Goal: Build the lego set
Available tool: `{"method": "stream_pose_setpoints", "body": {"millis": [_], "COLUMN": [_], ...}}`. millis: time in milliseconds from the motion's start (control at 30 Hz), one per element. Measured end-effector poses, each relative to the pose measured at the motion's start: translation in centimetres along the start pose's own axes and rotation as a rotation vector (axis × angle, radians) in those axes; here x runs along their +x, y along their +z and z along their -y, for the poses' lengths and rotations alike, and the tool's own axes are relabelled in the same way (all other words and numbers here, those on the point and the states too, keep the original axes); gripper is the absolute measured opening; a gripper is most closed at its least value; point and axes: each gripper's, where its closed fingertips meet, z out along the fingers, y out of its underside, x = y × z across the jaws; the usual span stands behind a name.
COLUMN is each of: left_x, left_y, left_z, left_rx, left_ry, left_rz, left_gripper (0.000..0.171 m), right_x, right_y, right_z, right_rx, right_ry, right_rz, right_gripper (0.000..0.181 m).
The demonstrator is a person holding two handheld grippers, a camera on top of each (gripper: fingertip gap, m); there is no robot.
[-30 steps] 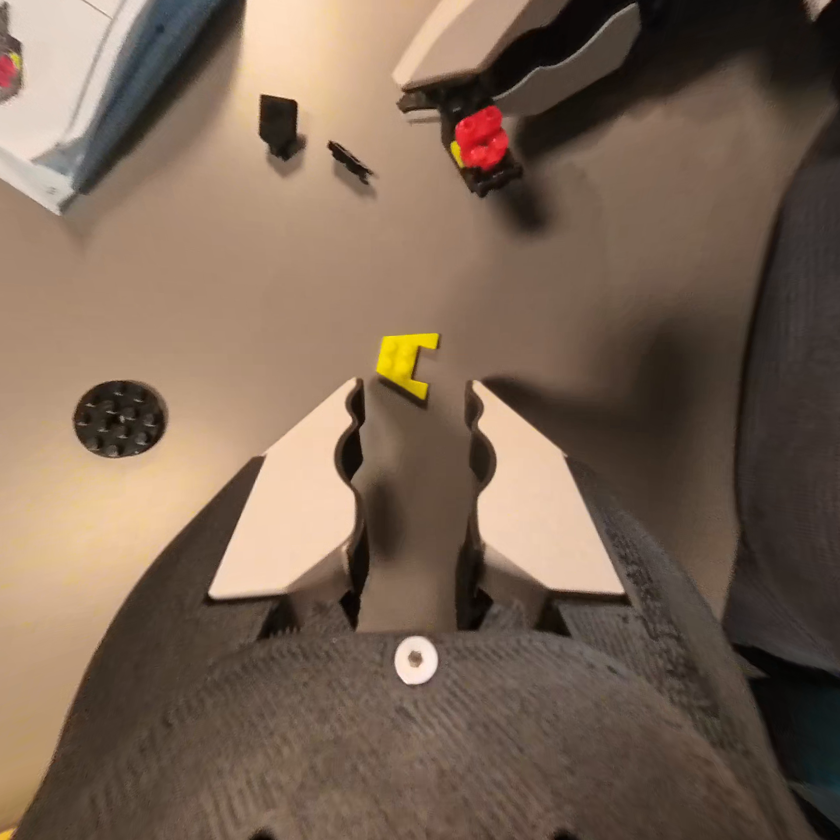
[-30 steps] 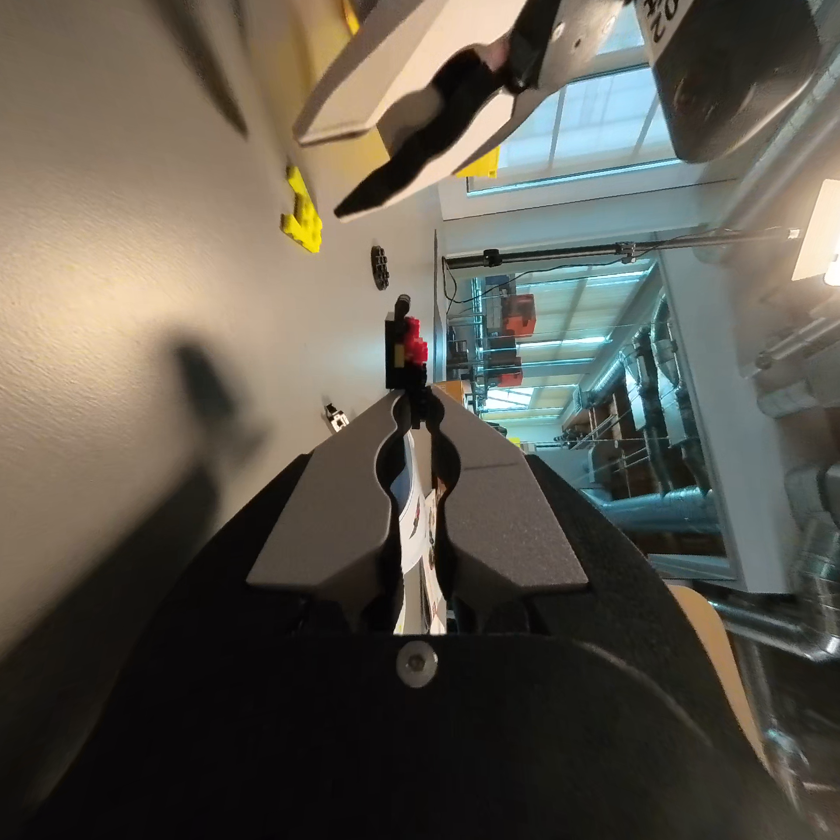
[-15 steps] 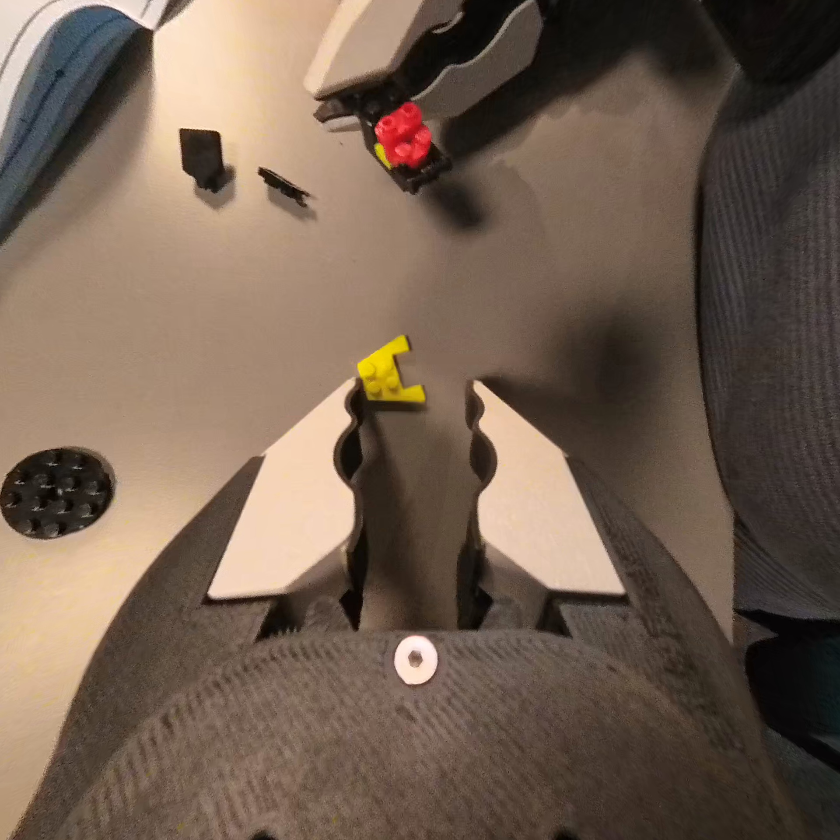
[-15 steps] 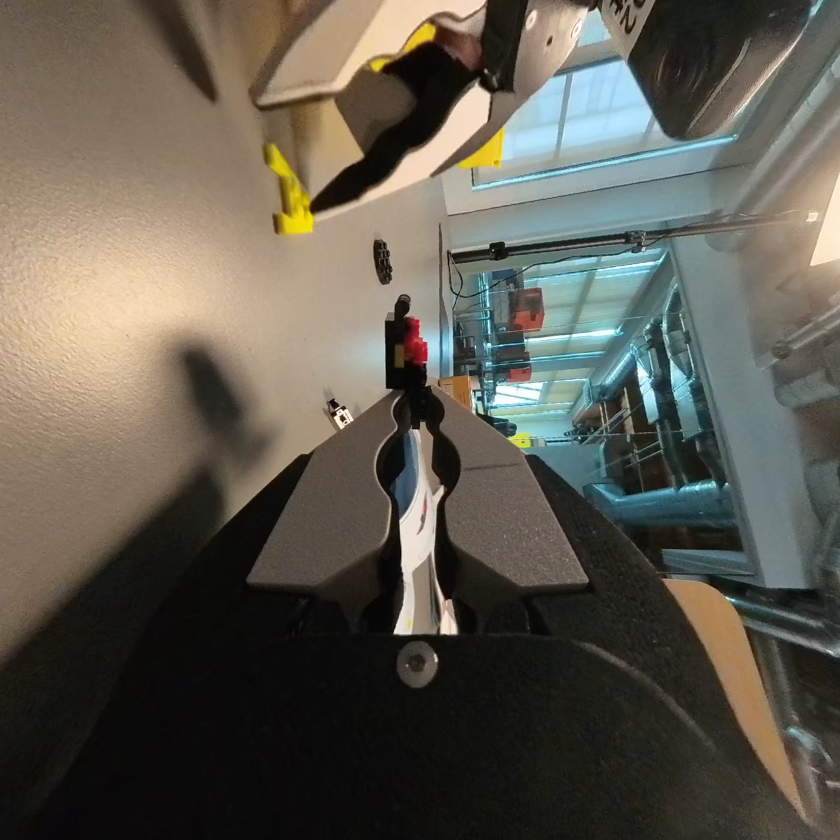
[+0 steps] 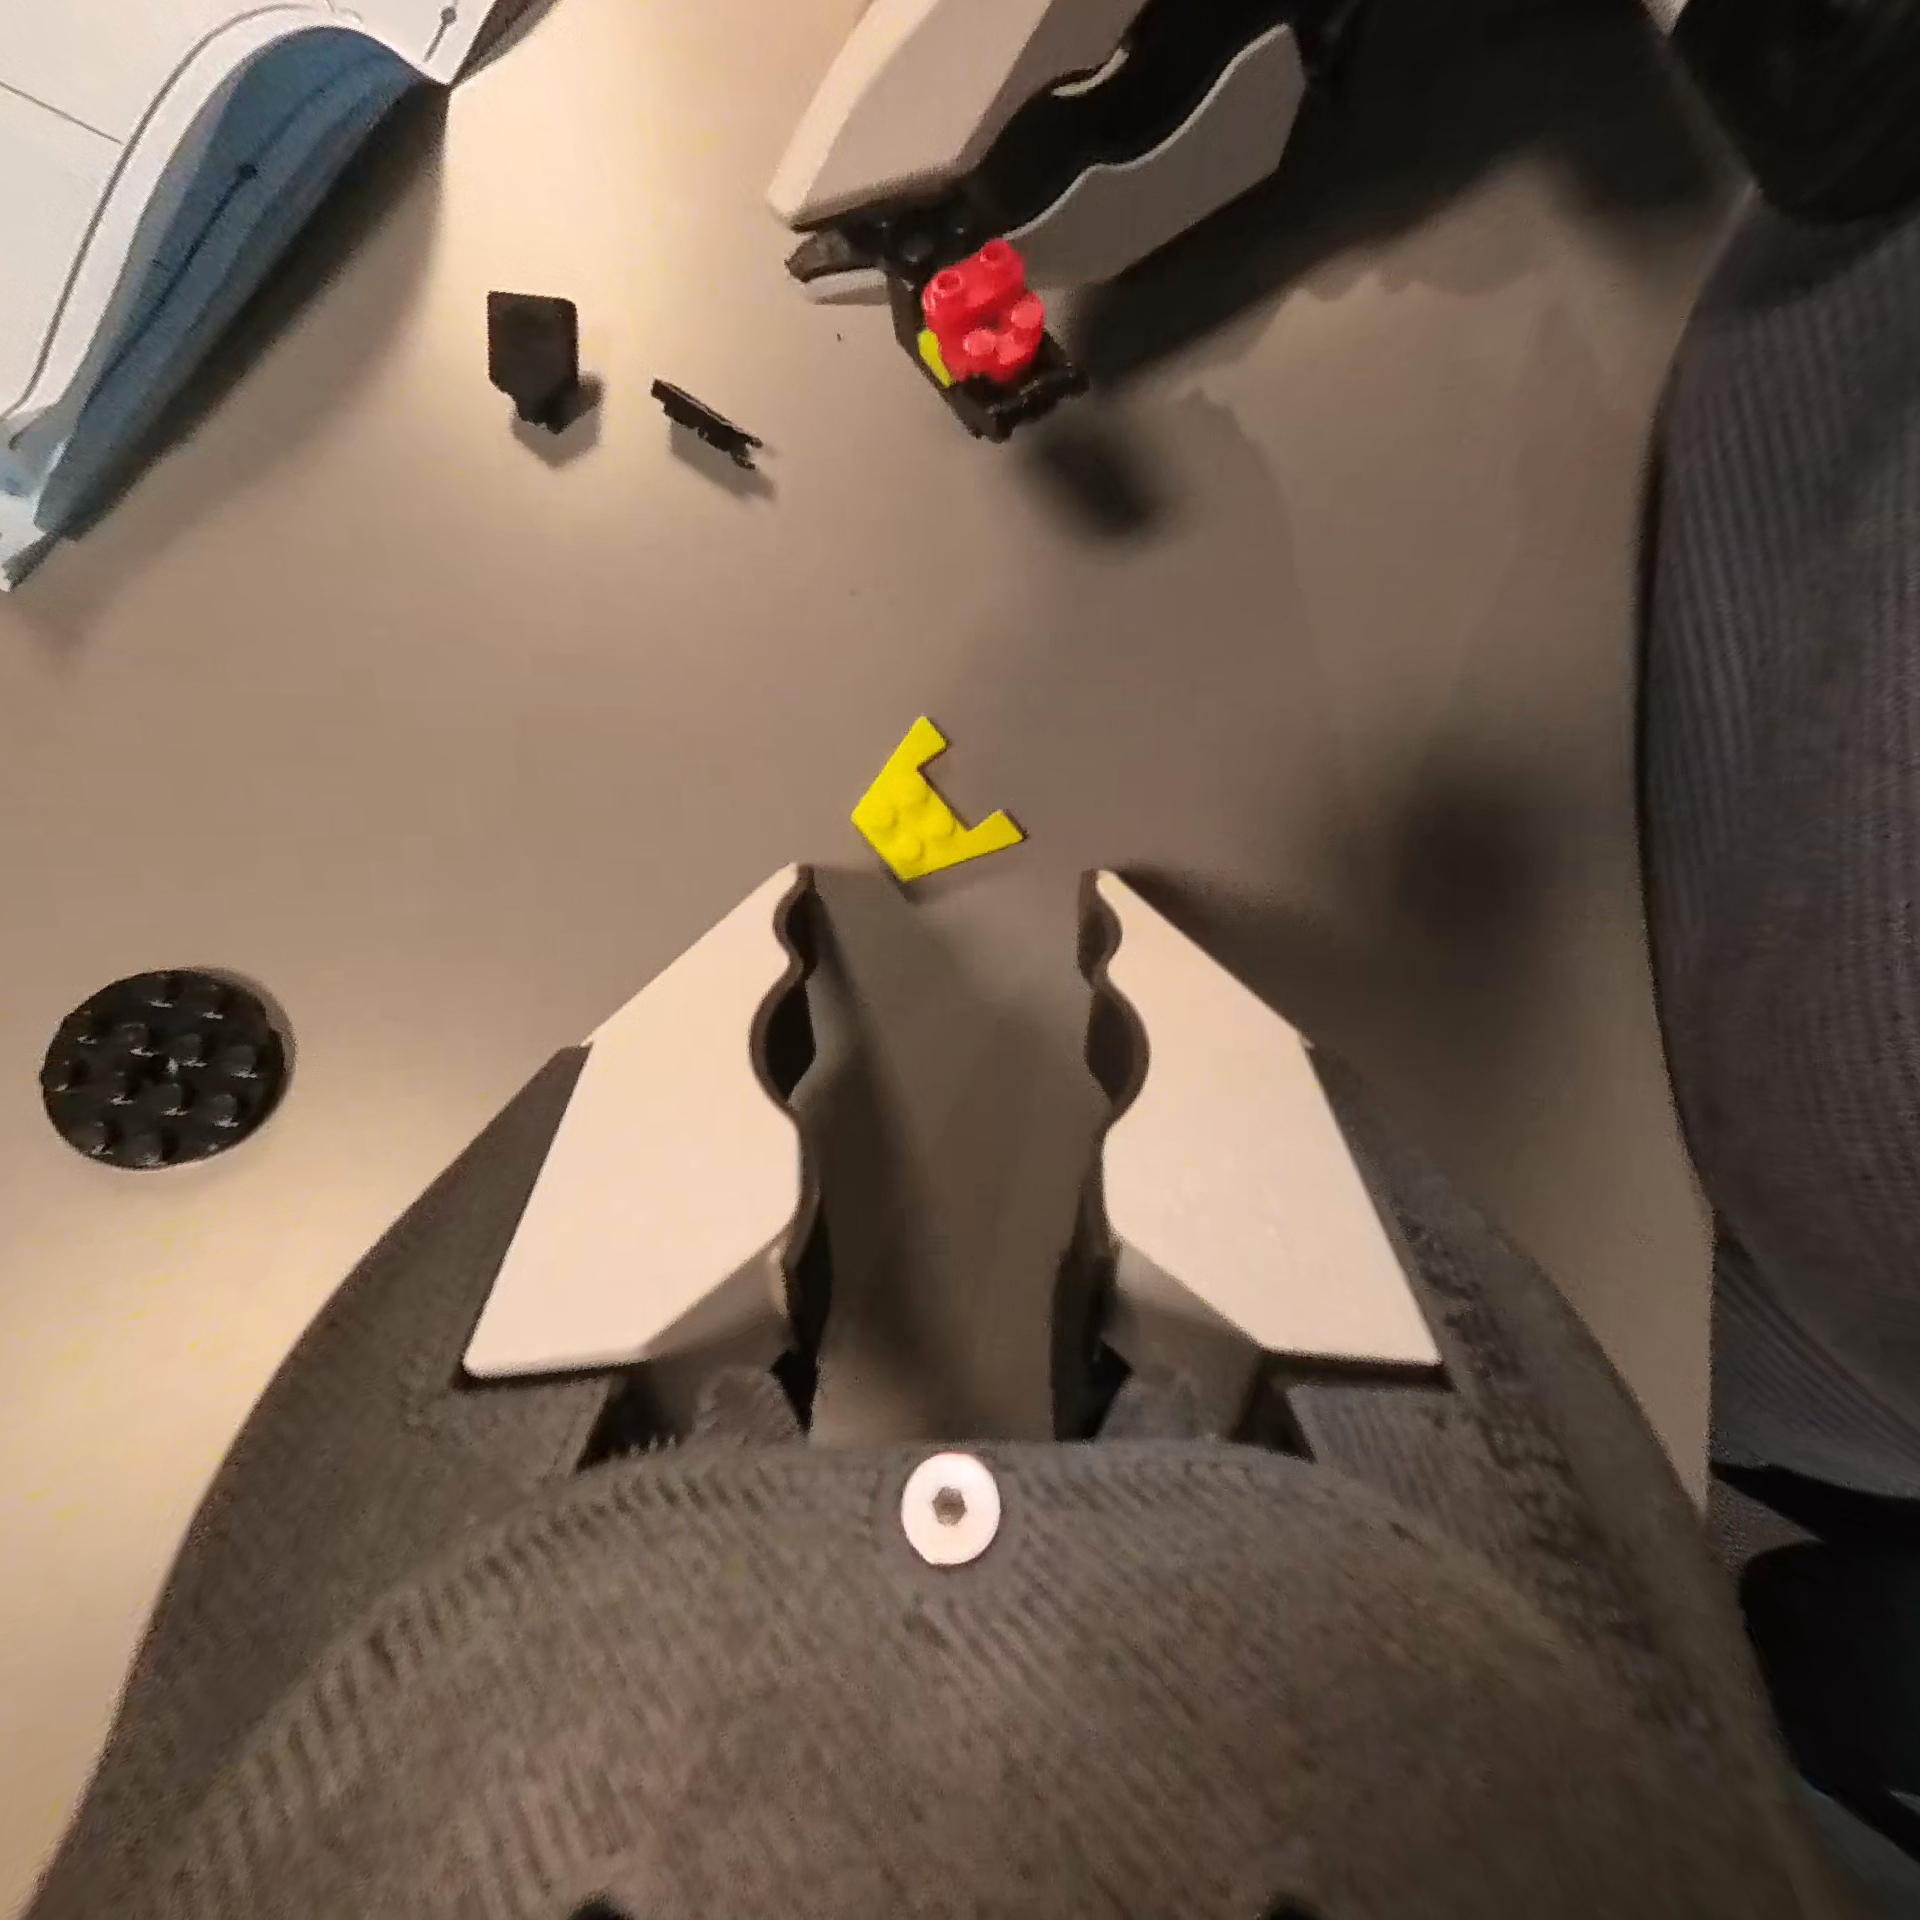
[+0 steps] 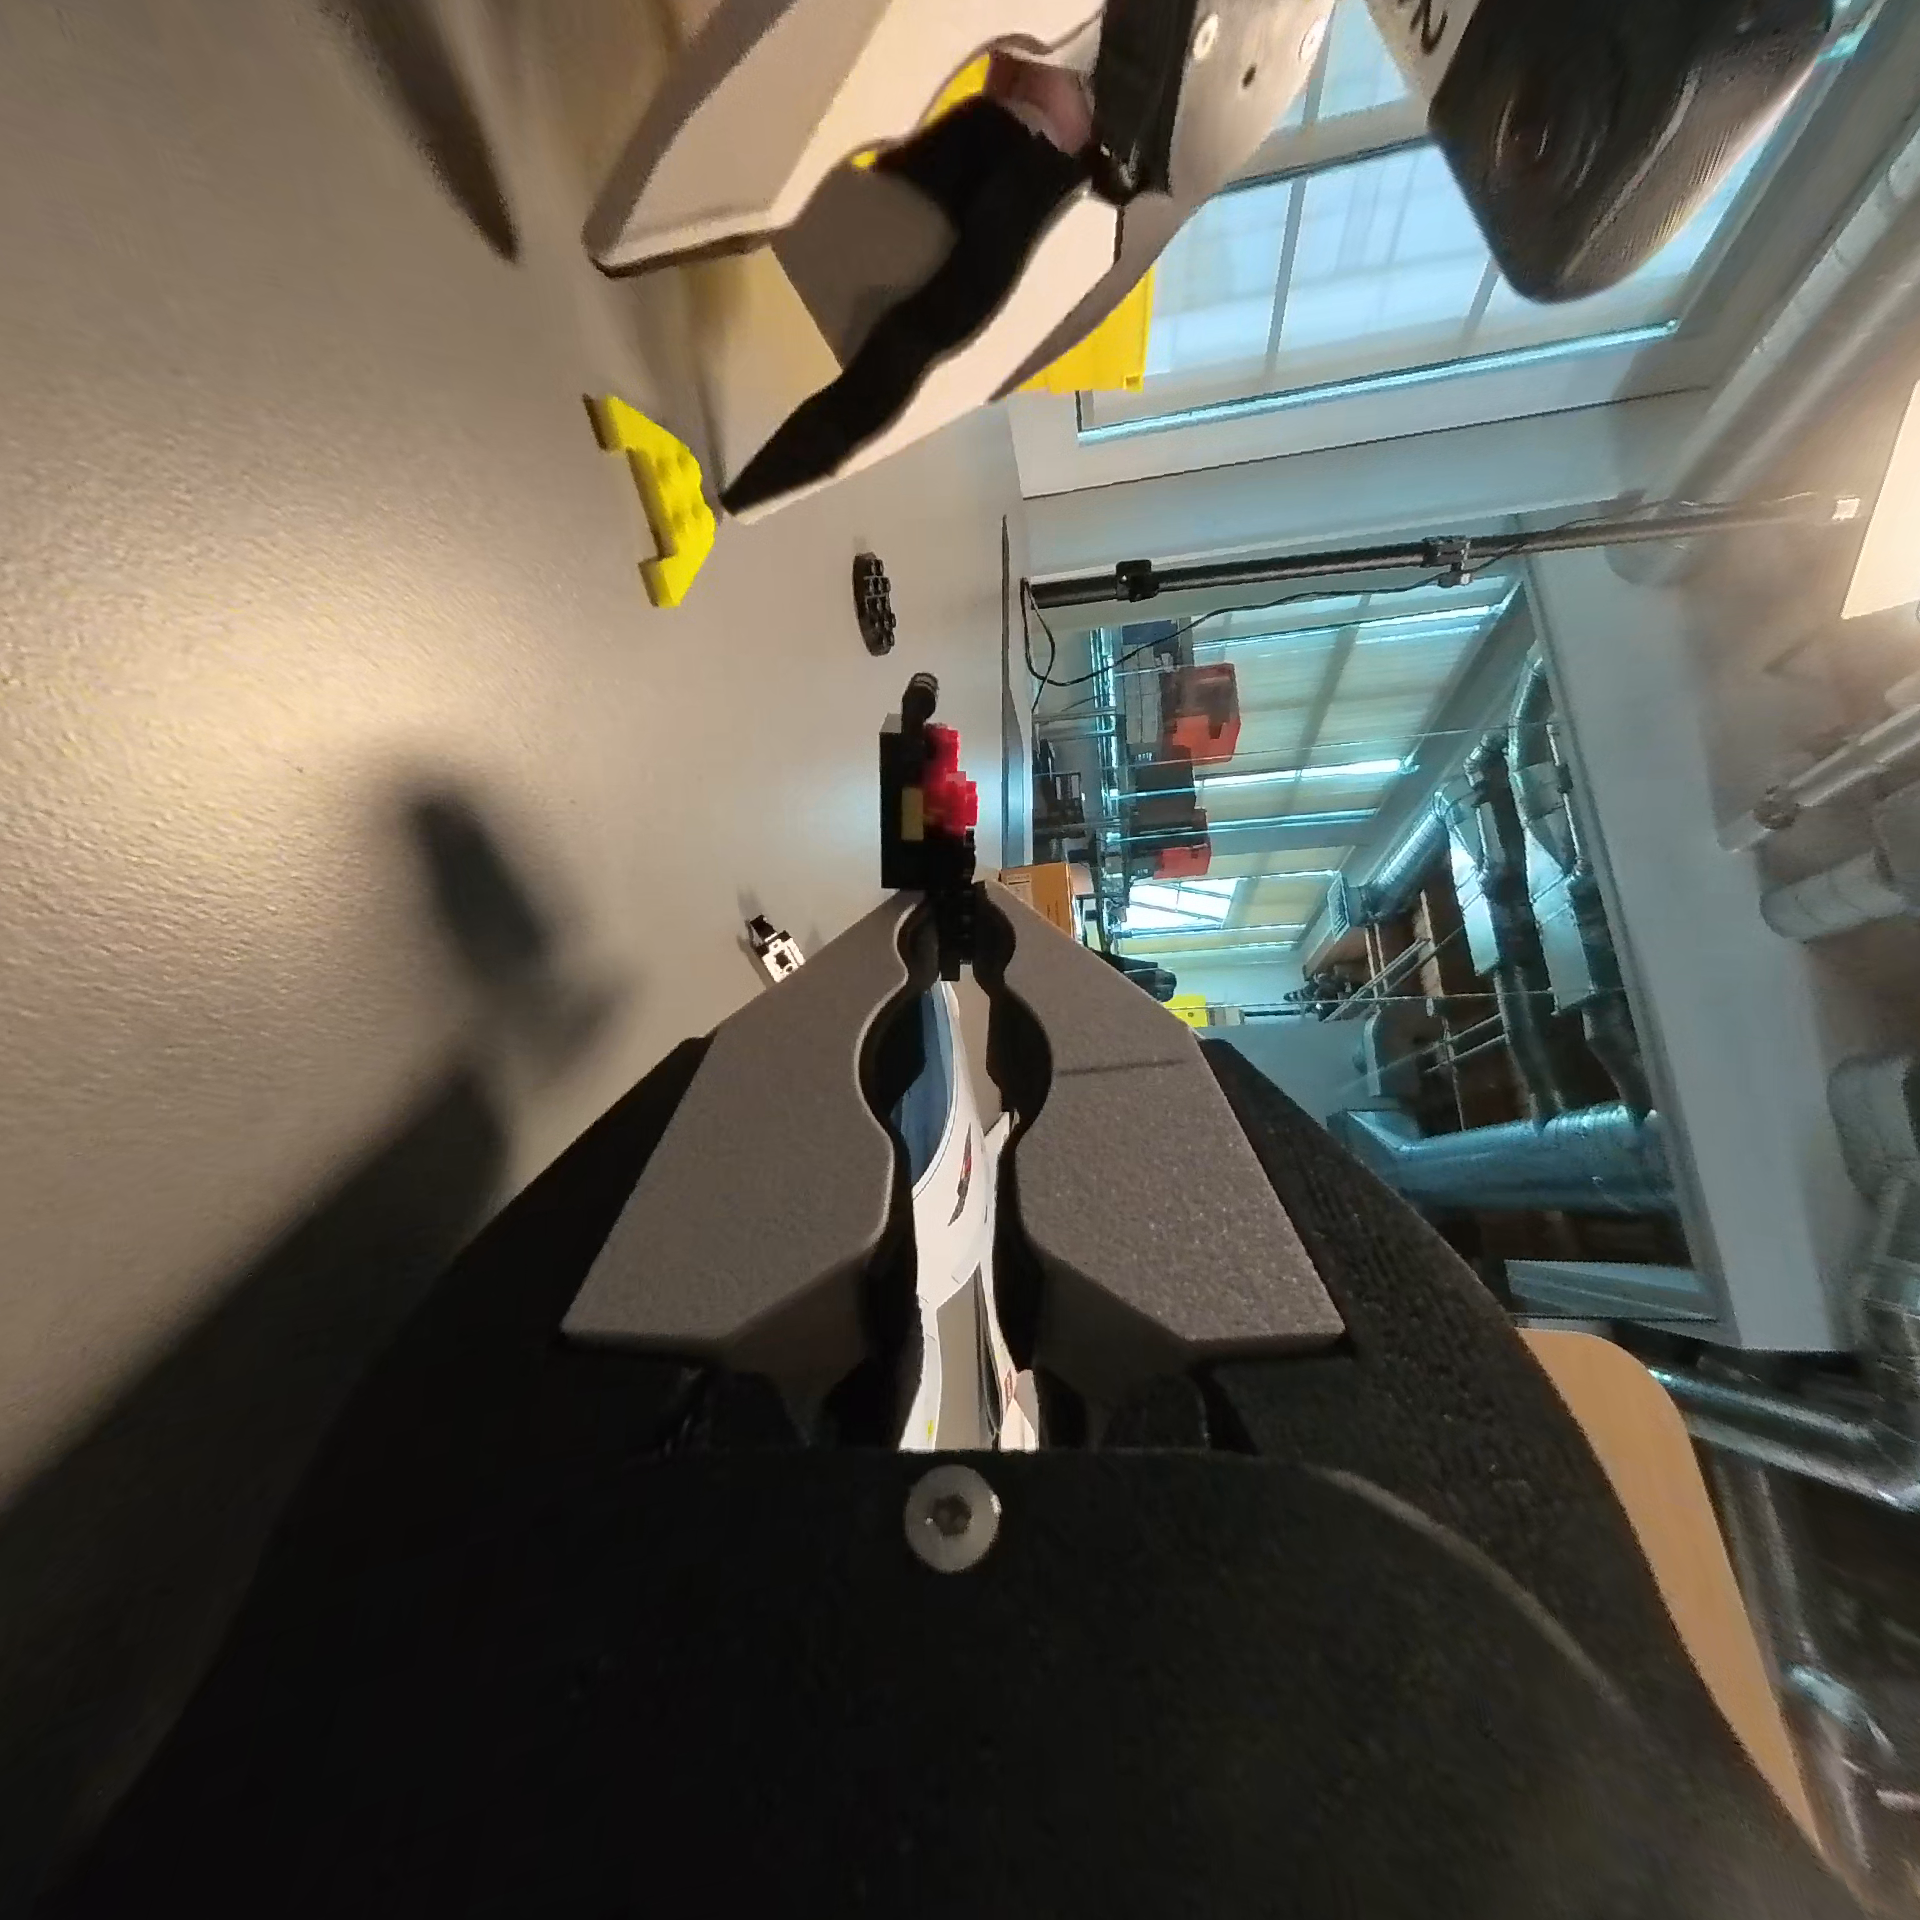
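A yellow notched wedge plate [image 5: 928,812] lies flat on the grey table, just ahead of my left gripper [image 5: 943,883], which is open and empty above it. The plate also shows in the right wrist view [image 6: 665,499], partly behind the left gripper's fingers [image 6: 831,343]. My right gripper [image 6: 951,904] is shut on a small black assembly with red and yellow bricks [image 6: 925,800], held above the table. In the left wrist view that assembly [image 5: 987,332] sits in the right gripper [image 5: 925,234] at the far top.
A black round studded plate [image 5: 163,1068] lies at the left; it also shows in the right wrist view [image 6: 875,603]. Two small black pieces [image 5: 532,348] [image 5: 707,410] lie at the upper left. A white and blue booklet [image 5: 156,187] is in the top left corner. A dark fabric surface [image 5: 1797,831] borders the right. The gap from one gripper's tips to the other's is roughly 9 centimetres. The black round studded plate [image 5: 163,1068] lies around 11 centimetres away from my left fingertips.
My left gripper has shifted over the table and stays open just short of the yellow plate, which has turned in view. The right gripper keeps its hold on the assembly.
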Motion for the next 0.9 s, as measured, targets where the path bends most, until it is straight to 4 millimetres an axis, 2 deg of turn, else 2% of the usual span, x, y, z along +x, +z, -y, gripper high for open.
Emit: {"method": "stream_pose_setpoints", "body": {"millis": [167, 333, 433, 500, 633, 800, 900], "left_x": [1.1, 4.5, 2.4, 1.6, 1.7, 1.2, 1.5], "left_y": [0.3, 0.9, 1.2, 1.6, 2.0, 2.2, 2.4], "left_z": [0.0, 1.5, 2.2, 1.7, 1.9, 1.7, 1.7], "left_rx": [-0.013, 0.035, 0.059, 0.033, 0.047, 0.036, 0.051], "left_ry": [0.035, 0.039, 0.067, 0.054, -0.014, -0.010, -0.008], "left_rz": [-0.036, -0.192, -0.037, -0.010, -0.014, 0.161, 0.191], "left_gripper": [0.047, 0.046, 0.047, 0.049, 0.046, 0.037, 0.034], "right_x": [0.0, 0.0, 0.0, 0.0, 0.1, 0.1, 0.1], "right_y": [0.0, 0.1, 0.1, 0.1, 0.2, 0.3, 0.3], "right_z": [-0.1, -0.2, -0.3, -0.3, -0.4, -0.5, -0.5], "right_rx": [-0.001, 0.001, 0.001, 0.001, -0.001, 0.000, 0.000], "right_ry": [0.000, 0.004, 0.002, 0.001, 0.000, 0.001, -0.001], "right_rz": [0.000, 0.001, 0.001, 0.001, 0.001, 0.001, 0.005], "right_gripper": [0.002, 0.002, 0.002, 0.002, 0.002, 0.003, 0.002]}}
